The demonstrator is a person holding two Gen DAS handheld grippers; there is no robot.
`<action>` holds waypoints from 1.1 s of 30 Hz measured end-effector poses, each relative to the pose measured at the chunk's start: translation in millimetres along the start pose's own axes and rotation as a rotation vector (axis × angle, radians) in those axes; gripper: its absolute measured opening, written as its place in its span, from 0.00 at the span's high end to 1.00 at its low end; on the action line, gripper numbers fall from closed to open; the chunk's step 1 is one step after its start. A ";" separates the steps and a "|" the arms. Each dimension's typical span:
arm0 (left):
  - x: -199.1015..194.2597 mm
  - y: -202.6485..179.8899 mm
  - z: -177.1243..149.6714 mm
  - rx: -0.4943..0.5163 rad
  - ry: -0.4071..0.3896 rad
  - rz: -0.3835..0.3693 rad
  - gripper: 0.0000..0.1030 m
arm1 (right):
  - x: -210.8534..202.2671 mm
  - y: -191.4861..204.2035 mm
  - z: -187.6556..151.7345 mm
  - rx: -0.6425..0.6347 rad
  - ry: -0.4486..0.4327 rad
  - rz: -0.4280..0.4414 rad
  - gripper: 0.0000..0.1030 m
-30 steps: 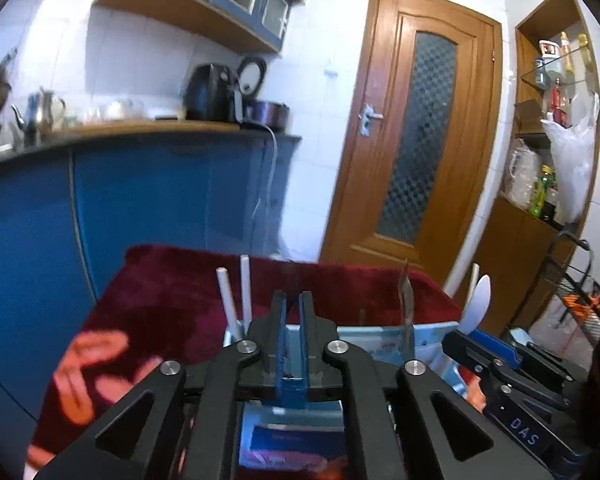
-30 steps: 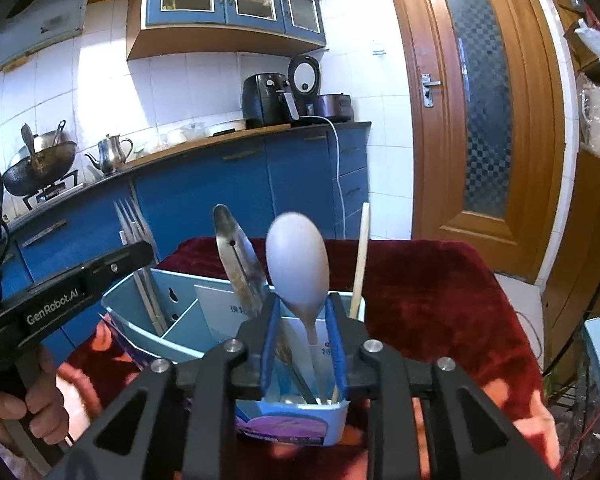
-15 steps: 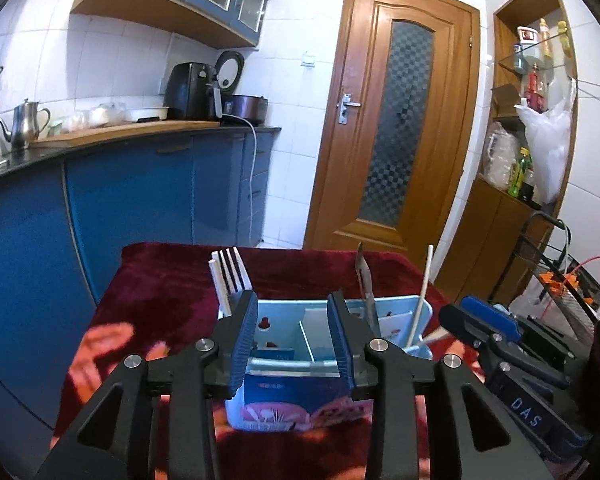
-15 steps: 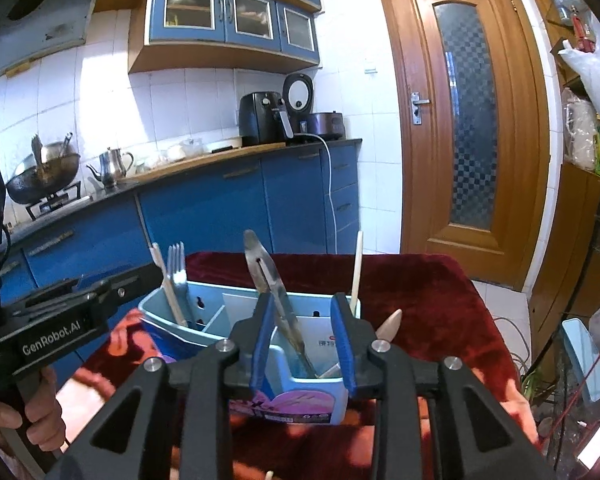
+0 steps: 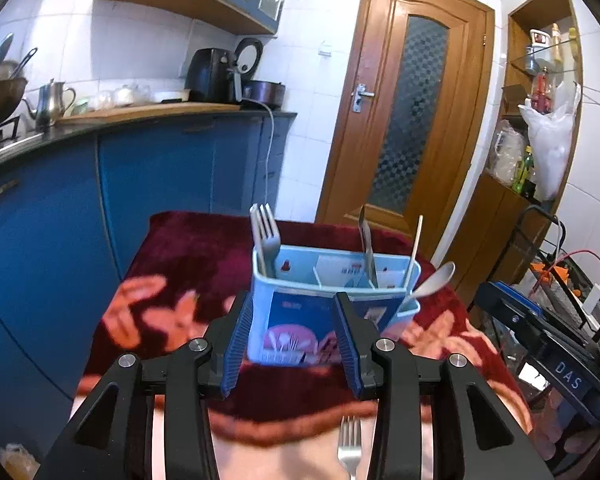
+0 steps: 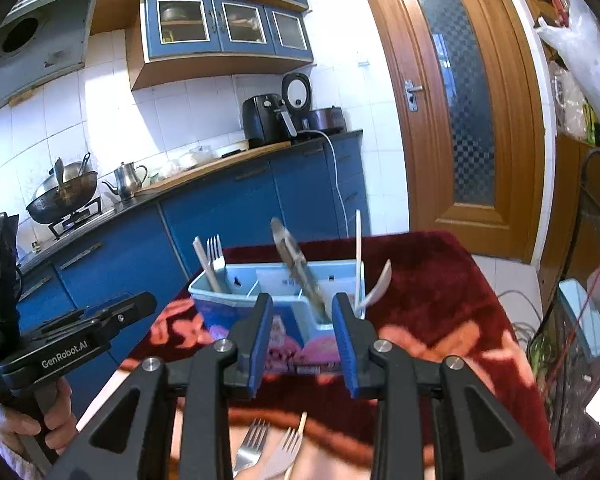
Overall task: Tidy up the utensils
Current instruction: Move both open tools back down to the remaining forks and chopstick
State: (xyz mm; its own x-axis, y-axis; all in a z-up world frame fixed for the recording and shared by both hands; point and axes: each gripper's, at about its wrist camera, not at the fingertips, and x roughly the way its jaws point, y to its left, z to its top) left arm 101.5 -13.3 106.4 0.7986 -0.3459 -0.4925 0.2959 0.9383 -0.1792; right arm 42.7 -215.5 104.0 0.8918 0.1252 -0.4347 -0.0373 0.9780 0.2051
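1. On the desk (image 5: 204,248), which is draped in a dark red cloth with pink flowers, the left wrist view shows a light blue utensil caddy (image 5: 332,312) standing upright, its long axis running left to right across the frame.
2. In its left compartment, forks (image 5: 265,236) stand handle-down with tines pointing up. Toward the right, a metal blade-like utensil (image 5: 367,248) and a thin chopstick (image 5: 415,248) rise nearly upright. A pale spoon (image 5: 434,280) leans out over the right end, its bowl pointing up and to the right.
3. The left gripper (image 5: 291,340) has its jaws wide apart and holds nothing. The blue pads frame the caddy's near face; whether they touch it cannot be told.
4. Another fork (image 5: 350,446) lies flat on the near cloth, tines pointing away toward the caddy.
5. In the right wrist view, the same caddy (image 6: 240,304) sits just beyond the right gripper (image 6: 300,340), whose jaws are likewise spread and empty.
6. The forks (image 6: 214,252) stand at the caddy's left end. The metal utensil (image 6: 296,264) slants up and to the left from a right-hand compartment. The chopstick (image 6: 358,248) stands almost vertical, and the spoon (image 6: 378,284) tilts out to the right.
7. Two loose forks (image 6: 256,444) lie on the near edge with tines pointing toward the caddy, and a stick (image 6: 298,436) lies beside them.
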 end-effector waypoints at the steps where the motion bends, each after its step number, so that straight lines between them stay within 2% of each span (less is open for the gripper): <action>1: -2.1 0.9 -1.1 -0.003 0.003 0.003 0.59 | -2.6 -0.2 -2.6 0.007 0.009 0.000 0.67; 10: -16.9 3.3 -29.4 -0.020 0.073 0.016 0.58 | -12.9 -1.5 -34.4 0.034 0.106 -0.007 0.65; 20: -3.0 -3.6 -69.1 -0.004 0.211 0.018 0.58 | -22.1 -13.9 -70.6 0.071 0.175 -0.046 0.62; 33: 28.2 -23.1 -108.0 0.056 0.398 0.001 0.58 | -17.4 -29.6 -89.7 0.100 0.227 -0.048 0.60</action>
State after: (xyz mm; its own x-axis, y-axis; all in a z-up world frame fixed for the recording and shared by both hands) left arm 60.6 -44.5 4.7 0.5370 -0.3070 -0.7857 0.3319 0.9332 -0.1377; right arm -12.2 -231.6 26.9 0.7671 0.1242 -0.6294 0.0573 0.9639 0.2600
